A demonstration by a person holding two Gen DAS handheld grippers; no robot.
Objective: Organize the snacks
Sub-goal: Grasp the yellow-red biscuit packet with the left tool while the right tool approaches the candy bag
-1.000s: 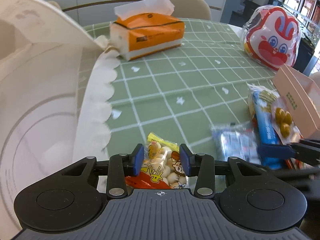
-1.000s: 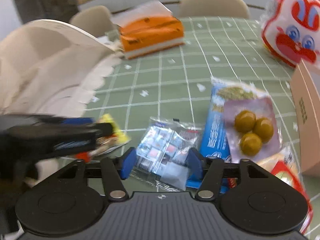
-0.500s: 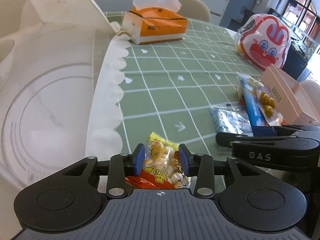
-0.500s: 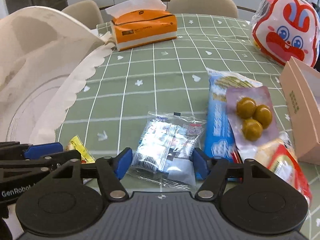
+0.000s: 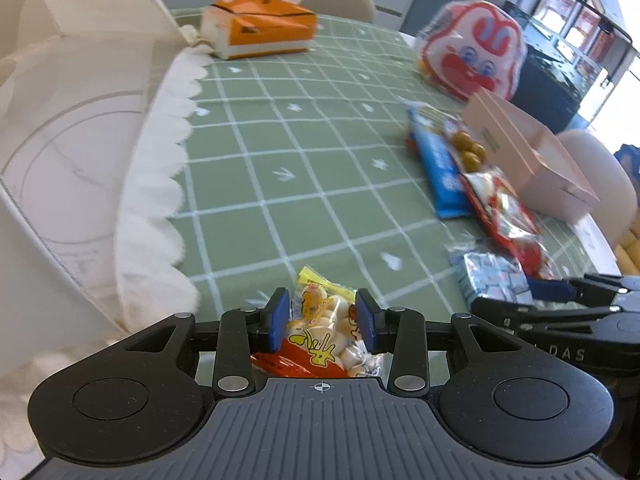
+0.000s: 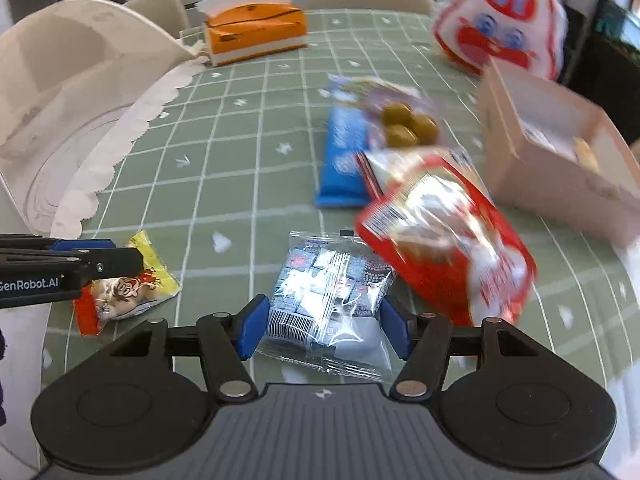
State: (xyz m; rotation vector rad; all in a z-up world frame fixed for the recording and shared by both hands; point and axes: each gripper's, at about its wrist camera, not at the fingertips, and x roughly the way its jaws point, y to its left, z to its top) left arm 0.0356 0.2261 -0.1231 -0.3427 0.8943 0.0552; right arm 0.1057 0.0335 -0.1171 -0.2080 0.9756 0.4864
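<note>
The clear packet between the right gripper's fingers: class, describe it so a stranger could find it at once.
Start at the pink box on the green checked tablecloth, then come nearer past the red bag. The clear packet lies there: see-through, small wrapped squares, a barcode.

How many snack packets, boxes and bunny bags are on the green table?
Snack packets: 5 (yellow one, clear one, red one, blue one, one with brown balls)
Boxes: 2 (tissue box, pink box)
Bunny bags: 1
Total: 8

bright daylight from right-side windows; motion blur far right; fisheye bending at edges.
</note>
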